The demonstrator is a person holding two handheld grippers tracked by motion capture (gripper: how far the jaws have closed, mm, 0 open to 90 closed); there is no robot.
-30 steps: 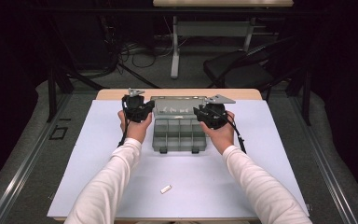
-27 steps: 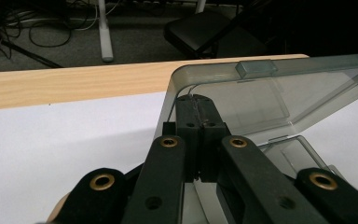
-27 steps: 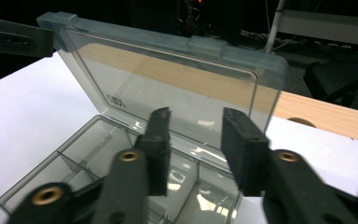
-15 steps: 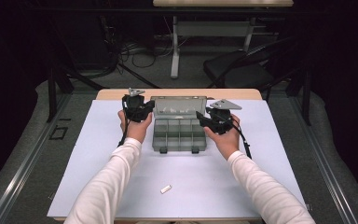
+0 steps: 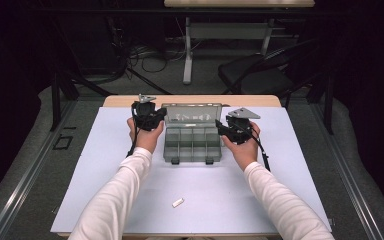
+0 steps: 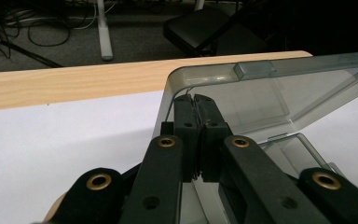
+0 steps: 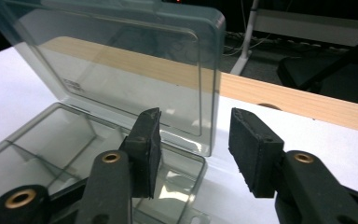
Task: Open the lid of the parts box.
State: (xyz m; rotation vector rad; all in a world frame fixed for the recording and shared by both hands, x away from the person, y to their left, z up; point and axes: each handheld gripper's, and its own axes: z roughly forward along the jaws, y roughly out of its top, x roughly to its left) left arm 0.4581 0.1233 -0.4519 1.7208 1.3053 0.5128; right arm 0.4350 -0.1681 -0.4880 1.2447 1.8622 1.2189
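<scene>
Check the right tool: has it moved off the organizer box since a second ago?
Yes. The right tool has drawn back rightward from the organizer box, and in the right gripper view its jaws stand open, apart from the lid.

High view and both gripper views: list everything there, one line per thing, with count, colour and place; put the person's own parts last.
Box: one, clear grey, compartments empty, mid-table on the sheet.
Lid: one, clear grey, raised at the box's far edge.
Small piece: one, white, on the sheet near the person.
Sheet: one, white, covering most of the table.
Table: one, wood, far edge bare.
Chair: one, black, on the floor beyond.
Left gripper: black, jaws shut on the lid's left edge.
Right gripper: black, jaws open, beside the lid's right corner.
Sleeves: two, white.
</scene>
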